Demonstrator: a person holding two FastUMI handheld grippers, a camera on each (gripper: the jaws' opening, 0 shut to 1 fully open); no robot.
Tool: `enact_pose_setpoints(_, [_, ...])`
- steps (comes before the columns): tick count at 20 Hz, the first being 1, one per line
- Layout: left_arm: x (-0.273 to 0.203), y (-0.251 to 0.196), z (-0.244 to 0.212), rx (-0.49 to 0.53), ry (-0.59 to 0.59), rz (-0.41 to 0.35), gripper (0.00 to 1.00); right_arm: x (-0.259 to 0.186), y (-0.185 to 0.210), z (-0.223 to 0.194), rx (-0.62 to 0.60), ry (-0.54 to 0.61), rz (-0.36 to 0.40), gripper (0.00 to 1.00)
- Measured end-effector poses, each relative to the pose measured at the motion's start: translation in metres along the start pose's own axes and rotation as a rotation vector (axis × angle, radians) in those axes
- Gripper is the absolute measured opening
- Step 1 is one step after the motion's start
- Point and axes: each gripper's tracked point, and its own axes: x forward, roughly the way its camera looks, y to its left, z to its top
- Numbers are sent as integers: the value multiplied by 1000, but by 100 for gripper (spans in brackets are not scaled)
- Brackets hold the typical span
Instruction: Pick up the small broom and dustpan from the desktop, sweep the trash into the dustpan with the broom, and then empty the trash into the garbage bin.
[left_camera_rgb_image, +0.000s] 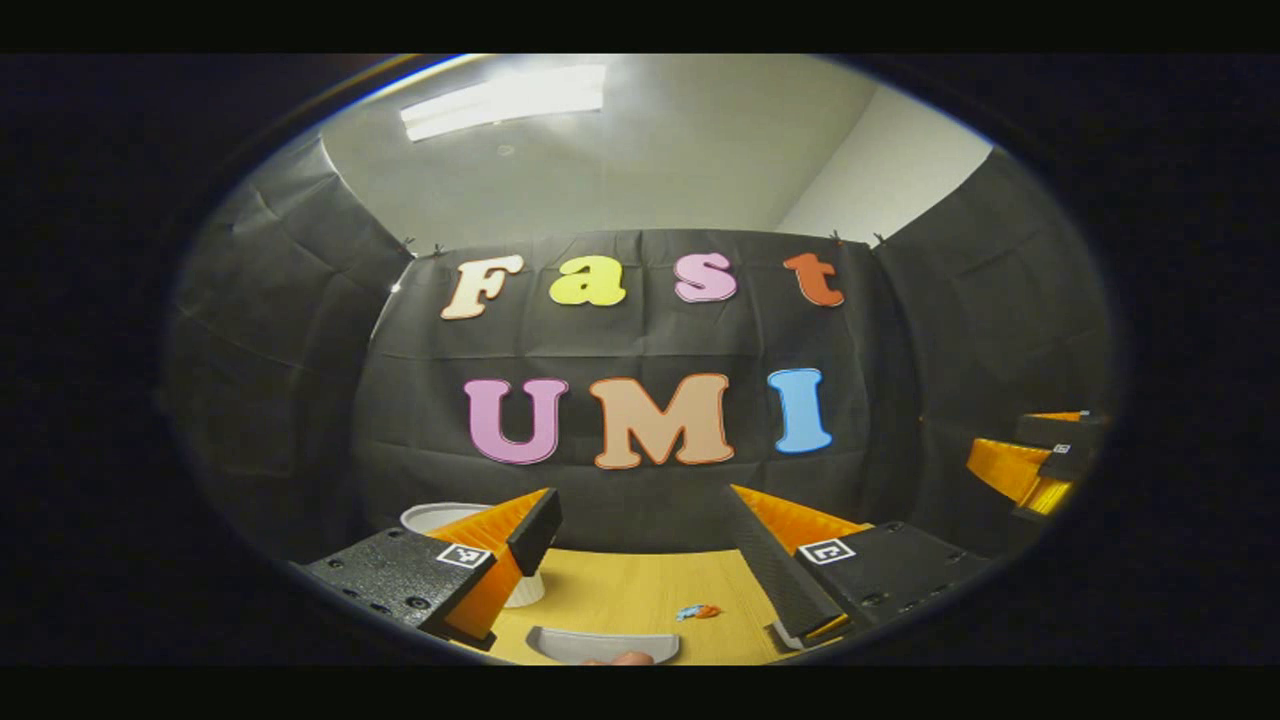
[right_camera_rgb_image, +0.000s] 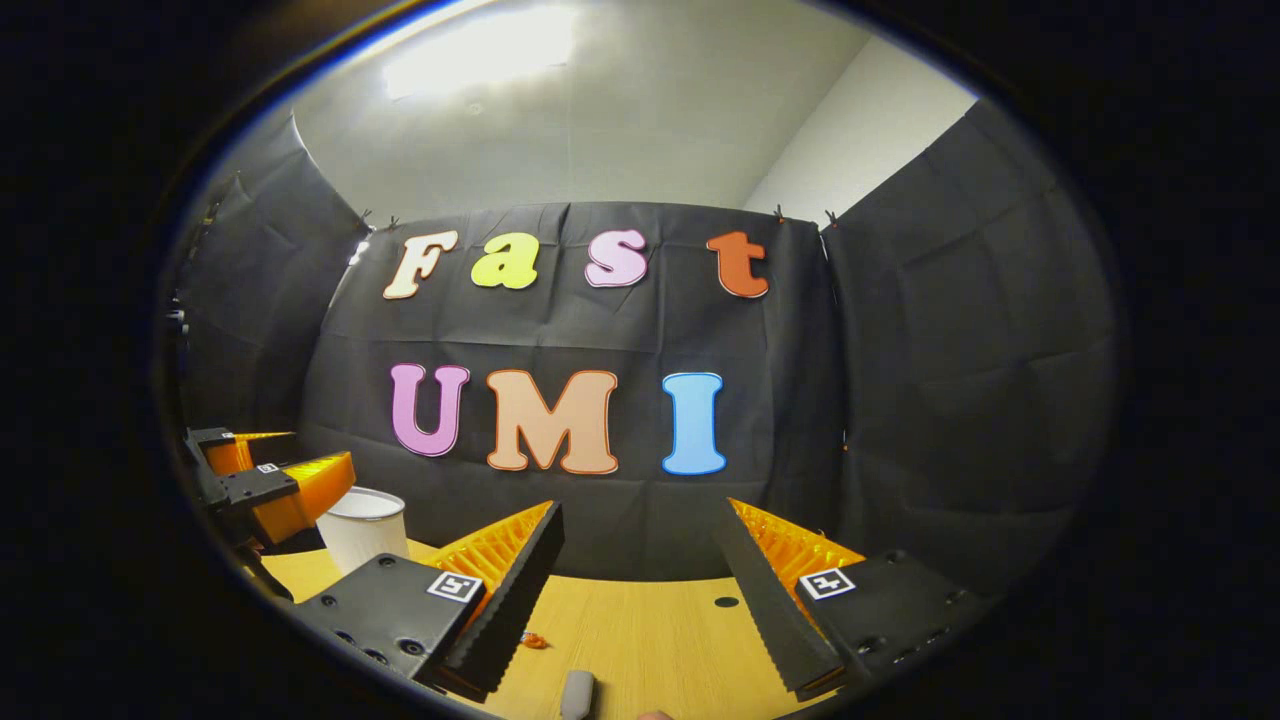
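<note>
Both fingers of the left gripper (left_camera_rgb_image: 640, 570) stand wide apart with nothing between them, above the wooden desktop (left_camera_rgb_image: 620, 600). Between and just beyond their tips, the left gripper view shows the grey dustpan (left_camera_rgb_image: 602, 645) lying at the near edge of the desktop, and a small blue and orange scrap of trash (left_camera_rgb_image: 698, 611) just to its right, apart from it. A white garbage bin (left_camera_rgb_image: 440, 520) stands at the back left of the desktop, partly hidden behind the gripper's left finger. At the far right of that view the right gripper (left_camera_rgb_image: 1040, 470) hangs in the air, well apart from the table things.

In the right gripper view, the right gripper (right_camera_rgb_image: 640, 590) also has its 2 fingers spread wide and empty. Below them, a grey handle end (right_camera_rgb_image: 577, 693) pokes up at the bottom edge; whether it belongs to the broom cannot be told. An orange scrap (right_camera_rgb_image: 535, 641) lies beside the left finger's tip. The bin (right_camera_rgb_image: 365, 528) stands at the left, with the left gripper (right_camera_rgb_image: 270, 485) just beside it.
</note>
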Motion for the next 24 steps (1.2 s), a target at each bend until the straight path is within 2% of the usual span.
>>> enact_pose_setpoints(1, [-1, 1, -1, -4, 3, 1, 99, 0, -1, -1, 2, 3, 2, 99])
enact_pose_setpoints(3, [-4, 4, -3, 0, 8, 6, 95, 0, -3, -2, 4, 8, 3, 99])
enact_pose_setpoints(5, [-5, 4, -3, 8, 13, 5, 99, 0, -3, -2, -4, 13, 6, 99])
enact_pose_setpoints(6, [-7, 4, -3, 13, 15, 2, 95, -2, -4, -3, -10, 17, 8, 99])
enact_pose_setpoints(7, [-9, 3, -4, 17, 17, -5, 99, -1, -5, -3, -14, 19, 10, 99])
enact_pose_setpoints(8, [-10, 1, -5, 21, 25, -14, 95, -2, -7, -4, -15, 24, 9, 99])
enact_pose_setpoints(9, [-12, -1, -7, 23, 34, -23, 99, -2, -8, -5, -12, 29, 11, 99])
enact_pose_setpoints(11, [-16, -2, -8, 26, 40, -36, 95, -3, -9, -7, -13, 41, 13, 99])
enact_pose_setpoints(15, [-22, -1, -10, 58, 53, -17, 95, -6, -17, -18, -22, 67, 23, 99])
enact_pose_setpoints(16, [-22, -3, -9, 58, 59, -10, 99, -6, -17, -20, -12, 68, 32, 99])
enact_pose_setpoints(18, [-23, -9, -8, 51, 62, -5, 95, -5, -23, -22, -8, 66, 36, 99])
enact_pose_setpoints(20, [-24, -16, -6, 51, 62, 1, 99, -4, -28, -29, -7, 76, 45, 99])
enact_pose_setpoints(22, [-26, -22, -10, 59, 69, 6, 95, -5, -31, -33, 2, 79, 58, 99])
enact_pose_setpoints(23, [-28, -23, -12, 71, 73, 11, 99, -4, -32, -36, 4, 78, 62, 99])
enact_pose_setpoints(24, [-28, -22, -13, 93, 78, 22, 95, -5, -31, -42, 6, 87, 74, 99])
